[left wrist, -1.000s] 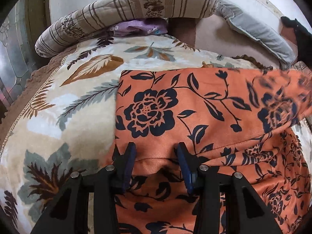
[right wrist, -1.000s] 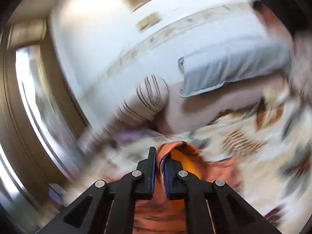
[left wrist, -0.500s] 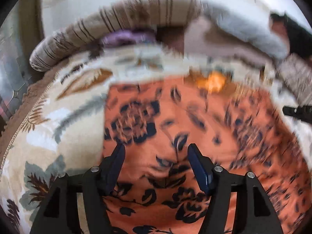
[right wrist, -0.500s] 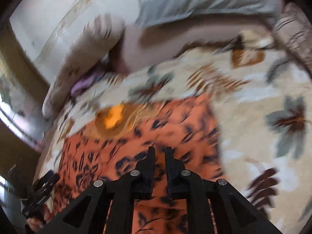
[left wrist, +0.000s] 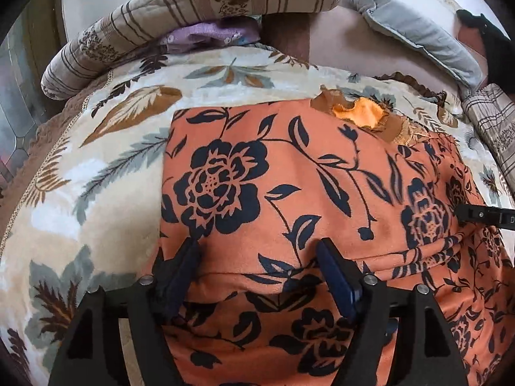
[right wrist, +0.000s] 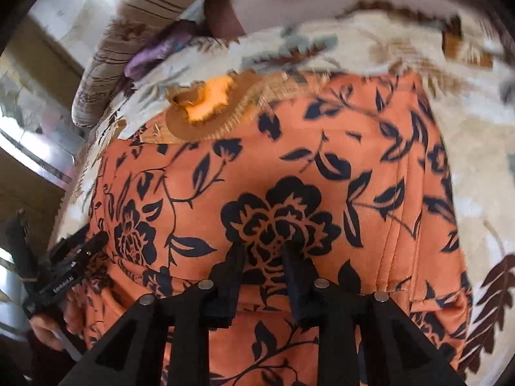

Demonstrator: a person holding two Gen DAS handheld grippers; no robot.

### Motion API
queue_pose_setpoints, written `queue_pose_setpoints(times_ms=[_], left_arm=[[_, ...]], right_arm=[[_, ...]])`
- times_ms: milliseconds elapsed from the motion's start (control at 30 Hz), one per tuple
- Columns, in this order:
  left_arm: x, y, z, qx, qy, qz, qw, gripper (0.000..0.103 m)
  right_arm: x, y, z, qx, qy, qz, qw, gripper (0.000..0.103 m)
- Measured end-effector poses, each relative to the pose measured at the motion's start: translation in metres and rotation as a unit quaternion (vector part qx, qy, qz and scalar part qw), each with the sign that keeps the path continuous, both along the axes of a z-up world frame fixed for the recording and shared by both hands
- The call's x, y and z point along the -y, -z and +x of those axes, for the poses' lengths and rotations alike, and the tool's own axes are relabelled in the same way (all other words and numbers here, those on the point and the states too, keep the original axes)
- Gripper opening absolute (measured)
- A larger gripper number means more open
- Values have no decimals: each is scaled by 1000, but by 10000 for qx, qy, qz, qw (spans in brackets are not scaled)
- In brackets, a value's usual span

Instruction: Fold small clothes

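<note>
Orange floral garment [left wrist: 289,199] lies folded over on the leaf-print blanket [left wrist: 96,167], orange lining poking out at its far edge. Left gripper [left wrist: 257,263] jaws wide apart above the near fold; right gripper [right wrist: 262,254] jaws parted, holding nothing. Risk: slippery top layer may slide, skewing the fold.

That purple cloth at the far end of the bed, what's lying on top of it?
A long striped beige bolster pillow lies across the purple floral cloth, leaving only its front edge visible above the leaf-patterned blanket. How far the cloth extends underneath is hidden.
</note>
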State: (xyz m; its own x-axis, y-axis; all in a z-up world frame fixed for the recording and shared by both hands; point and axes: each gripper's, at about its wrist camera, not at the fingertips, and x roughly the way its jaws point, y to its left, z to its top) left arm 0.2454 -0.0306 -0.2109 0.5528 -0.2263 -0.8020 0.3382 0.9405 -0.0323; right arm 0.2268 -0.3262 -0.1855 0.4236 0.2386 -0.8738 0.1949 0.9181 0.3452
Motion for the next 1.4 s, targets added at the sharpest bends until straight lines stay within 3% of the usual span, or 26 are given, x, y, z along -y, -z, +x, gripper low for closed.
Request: queue_pose_setpoints(times_ms=[100, 300, 367, 400, 433, 600, 733, 767, 867, 967, 1033, 1267, 1400], left_arm=[[-12, -6, -7, -9, -103, -120, 9999, 76], [-48, -20, -36, -35, -410, -363, 9985, 76], [-55, -21, -44, -46, -479, -382, 9981, 76], [-59, -21, -53, -65, -512, -414, 9978, 76], [-61, -21, -60, -87, -531, -450, 9975, 76], [-58, -16, -109, -239, -404, -617, 9970, 76], [-41, -9, -138, -163, -101, -155, 9997, 76], [-39, -6, -141, -162, -66, -58, 9998, 76], [-40, 4, -150, -219, -132, 316, 9992, 76], [-43, 3, -159, -129, -112, 381, 9991, 76], [-43, 4, -164, -103, -96, 408, 9991, 76], [-36, -6, -182, 51, -1, 116, 9999, 76], [-8, -9, -200, 119, 284, 139, 9994, 76]], right_arm=[[8, -15, -16, 152, 100, 323, 9993, 28], [28, -48, -72, 488, 313, 274, 9979, 30], [35, -54, -95, 589, 568, 393, 9959, 39], [38, -56, -108, 623, 683, 445, 9947, 59], [40, -57, -118, 679, 805, 505, 9932, 70], [32, -51, -162, 606, 906, 711, 9915, 70], [20, -33, -177, 294, 799, 713, 9938, 67], [16, -28, -181, 176, 739, 648, 9950, 62], [16, -14, -194, -205, 755, 527, 9955, 57], [31, -12, -213, -167, 966, 971, 9904, 56], [38, -12, -224, -181, 1060, 988, 9893, 56], [32, -41, -231, 659, 844, 865, 9905, 56], [18, -38, -218, 618, 614, 936, 9918, 56]])
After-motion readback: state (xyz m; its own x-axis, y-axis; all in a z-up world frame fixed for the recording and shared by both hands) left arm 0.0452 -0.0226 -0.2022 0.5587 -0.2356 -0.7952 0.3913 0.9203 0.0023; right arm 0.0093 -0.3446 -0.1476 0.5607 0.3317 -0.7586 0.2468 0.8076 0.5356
